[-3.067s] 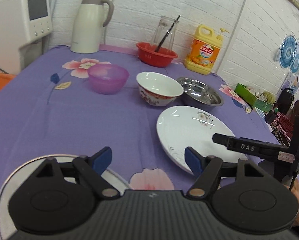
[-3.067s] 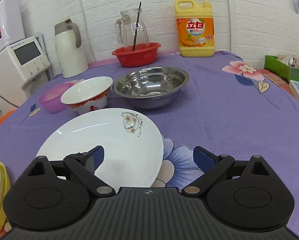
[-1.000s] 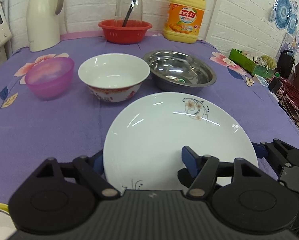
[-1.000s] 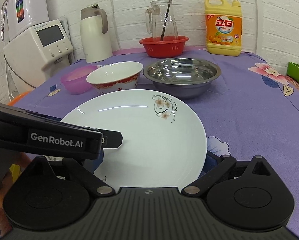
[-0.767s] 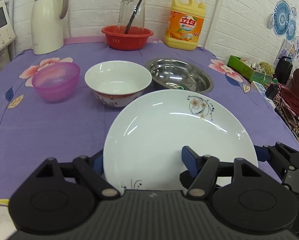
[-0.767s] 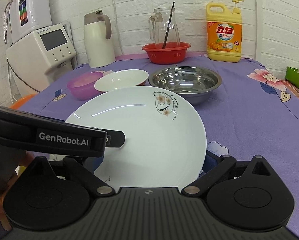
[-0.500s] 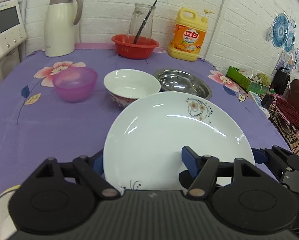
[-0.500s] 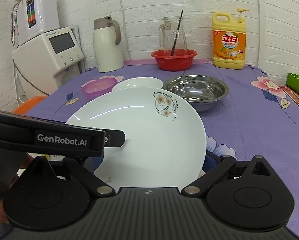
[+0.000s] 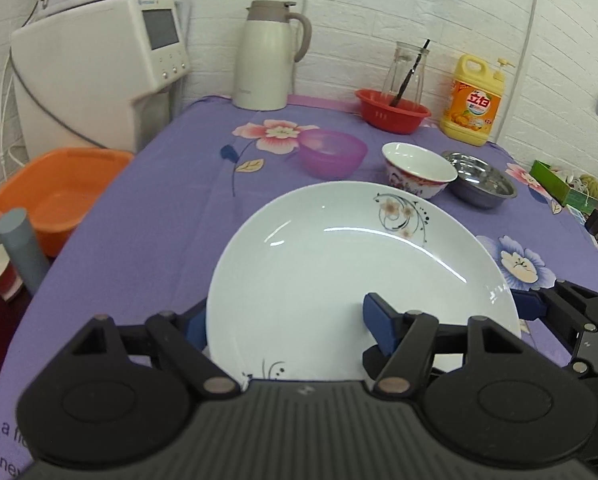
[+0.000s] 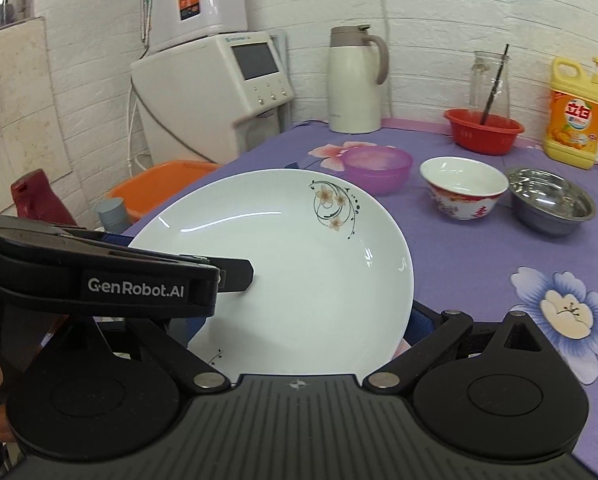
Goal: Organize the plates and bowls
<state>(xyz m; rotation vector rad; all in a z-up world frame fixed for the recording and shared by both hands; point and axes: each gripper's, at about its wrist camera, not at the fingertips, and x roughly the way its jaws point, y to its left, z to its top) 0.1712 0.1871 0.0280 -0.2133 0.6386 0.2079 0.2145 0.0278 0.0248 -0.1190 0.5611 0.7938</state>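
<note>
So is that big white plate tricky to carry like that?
Probably. The white plate looks glazed, with sharp highlights, so likely slippery. It seems stiff ceramic, fragile if dropped. Both the left gripper and right gripper support it.

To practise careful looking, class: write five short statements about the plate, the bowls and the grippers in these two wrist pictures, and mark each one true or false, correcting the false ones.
1. The white plate is held by both the left gripper and the right gripper. True.
2. The plate is plain white with no pattern. False: it carries a flower motif near its far rim.
3. The purple bowl is stacked inside the steel bowl. False: they stand apart on the tablecloth, with the white and red bowl between them.
4. The red basket holds a glass jug. True.
5. The steel bowl is full of food. False: it looks empty.
</note>
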